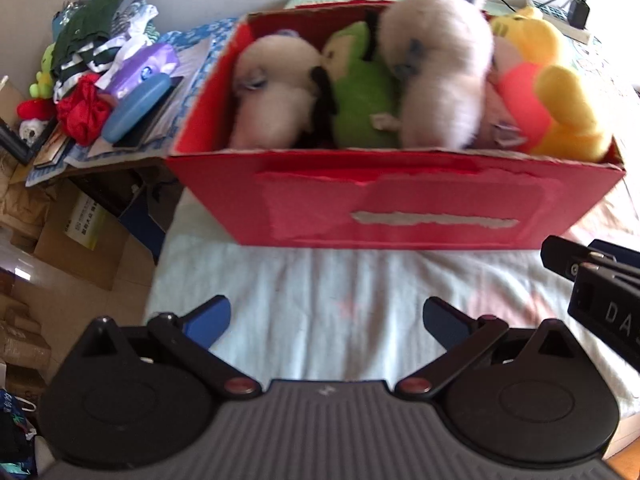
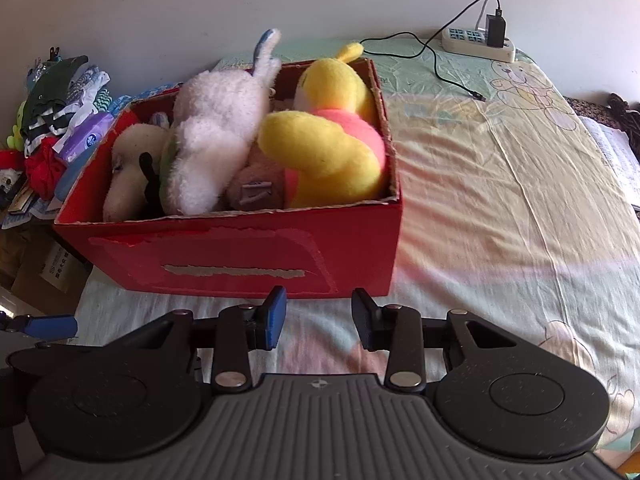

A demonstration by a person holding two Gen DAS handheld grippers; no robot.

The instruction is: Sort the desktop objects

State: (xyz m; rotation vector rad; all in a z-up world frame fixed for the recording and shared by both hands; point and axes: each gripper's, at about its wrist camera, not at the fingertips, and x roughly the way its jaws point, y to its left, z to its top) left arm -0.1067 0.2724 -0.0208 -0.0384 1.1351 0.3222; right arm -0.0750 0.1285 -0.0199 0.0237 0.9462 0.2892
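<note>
1. Left gripper (image 1: 326,322): we find its blue-padded fingers spread wide with nothing between them, hovering over the pale bedsheet (image 1: 320,292) just short of the red cardboard box (image 1: 392,204), which fills the 12 o'clock field of the left wrist view.

2. Right gripper (image 2: 319,318): we see its fingers parted by a narrower gap, also empty, its tips near the box's front wall. Part of its body shows at 3 o'clock in the left view; a blue finger of the left tool shows at 9 o'clock in the right view.

3. Side pile, at 10 o'clock in the left view, beside the box's left wall: we list a green garment (image 1: 90,20), a purple tissue pack (image 1: 142,66), a blue oval case (image 1: 134,106) and a crumpled red cloth (image 1: 82,110). Cardboard cartons (image 1: 76,236) sit below at 9 o'clock.

4. Box contents, left to right: a cream plush dog (image 1: 272,92) with black ears, a green plush (image 1: 362,96), a large white fluffy plush (image 1: 438,68) lying across the middle, and a yellow bear in a pink-red shirt (image 1: 548,92) against the right wall, rising above the rim. A pinkish-beige toy (image 2: 256,184) is wedged low between the white plush and the bear.

5. At 1 o'clock in the right view: a white power strip (image 2: 478,42) with a black charger plugged in, lying on the sheet, well apart from the box.
</note>
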